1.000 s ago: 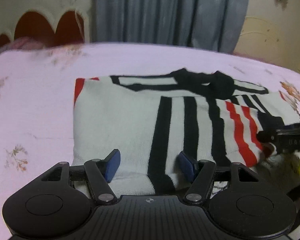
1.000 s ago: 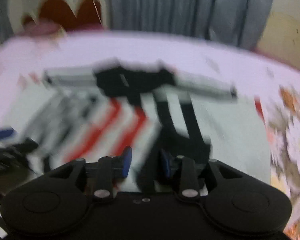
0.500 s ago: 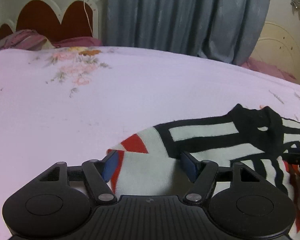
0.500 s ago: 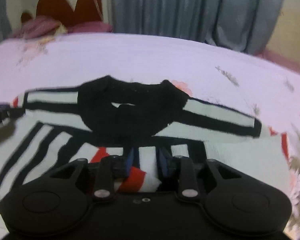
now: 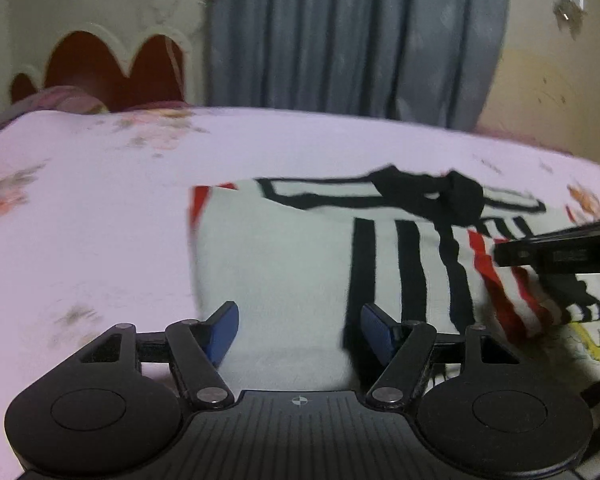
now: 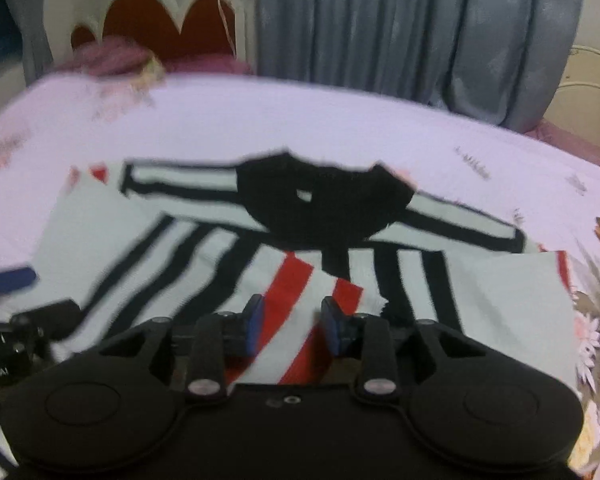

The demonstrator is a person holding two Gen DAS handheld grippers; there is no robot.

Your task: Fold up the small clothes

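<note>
A small white knit sweater [image 5: 300,264] with black and red stripes and a black collar [image 6: 324,200] lies on the pink bed, partly folded. My left gripper [image 5: 298,330] is open, its blue pads either side of the sweater's near white edge. My right gripper [image 6: 292,322] has its blue pads a little apart around the red-striped folded part [image 6: 296,312]. The right gripper also shows in the left wrist view [image 5: 556,254] at the right, over the stripes. The left gripper shows at the left edge of the right wrist view [image 6: 8,280].
The pink floral bedsheet [image 5: 80,220] spreads around the sweater. A red scalloped headboard [image 6: 168,20] with pillows [image 6: 112,56] and a grey curtain [image 5: 356,40] stand at the back. A cream wall [image 5: 556,92] is on the right.
Both grippers have pulled back toward me from near the collar. The right gripper's pads have opened wider around the red-striped fold. The left gripper stays open.
</note>
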